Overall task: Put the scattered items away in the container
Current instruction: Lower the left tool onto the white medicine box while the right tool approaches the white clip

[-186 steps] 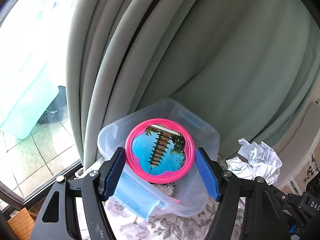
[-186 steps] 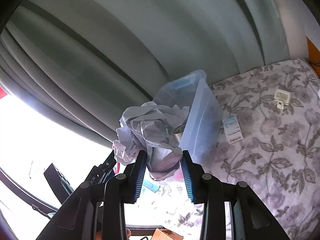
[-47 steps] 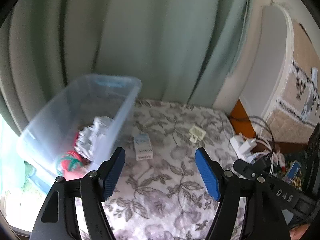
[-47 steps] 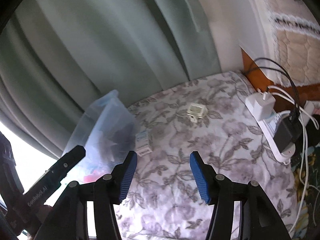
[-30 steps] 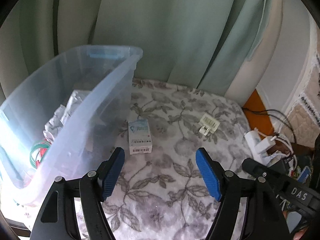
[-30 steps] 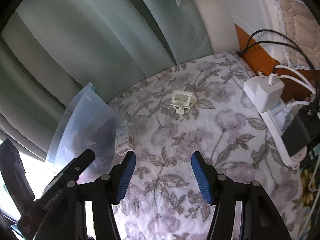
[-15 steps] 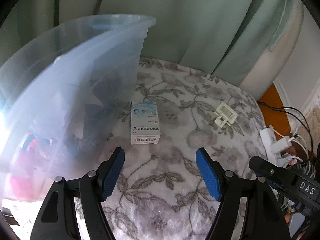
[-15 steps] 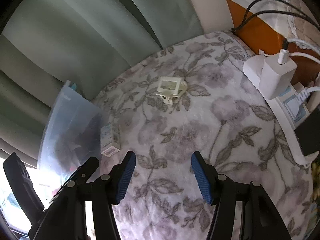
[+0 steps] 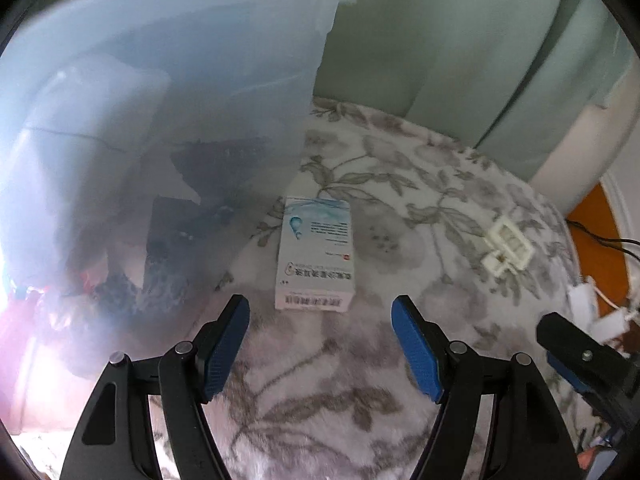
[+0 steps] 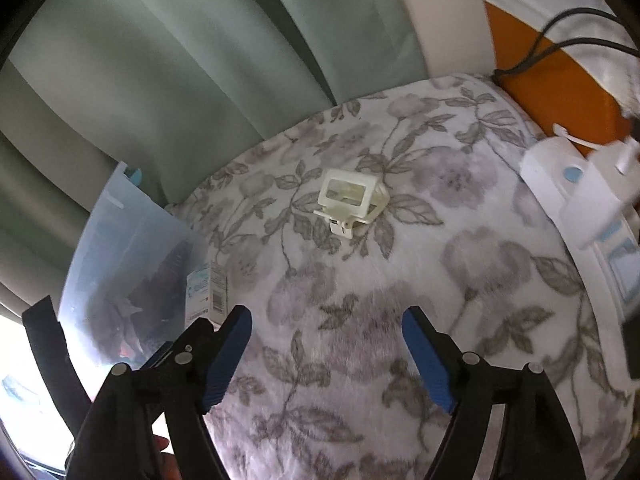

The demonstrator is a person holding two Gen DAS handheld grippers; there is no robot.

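A small white and blue carton [image 9: 316, 256] lies flat on the floral blanket [image 9: 400, 184], right beside the clear plastic bin [image 9: 160, 120]. My left gripper [image 9: 320, 320] is open and empty, just short of the carton's barcode end. A cream plastic frame clip [image 10: 352, 200] lies on the blanket further right; it also shows in the left wrist view [image 9: 506, 248]. My right gripper [image 10: 326, 332] is open and empty, some way short of the clip. The bin [image 10: 128, 264] holds dark items, partly blurred. The carton [image 10: 206, 288] shows at its wall.
Green curtains [image 10: 200, 60] hang behind the blanket. A white power strip with plugs and cables [image 10: 580, 200] lies along the right edge, by an orange board [image 10: 552, 80]. The other gripper's blue-tipped finger [image 9: 580, 364] shows at the right in the left wrist view.
Both grippers, earlier holding a pink round mirror and crumpled paper over the bin, are now empty. Both have lowered and moved toward the blanket: left nearing the carton, right nearing the clip.
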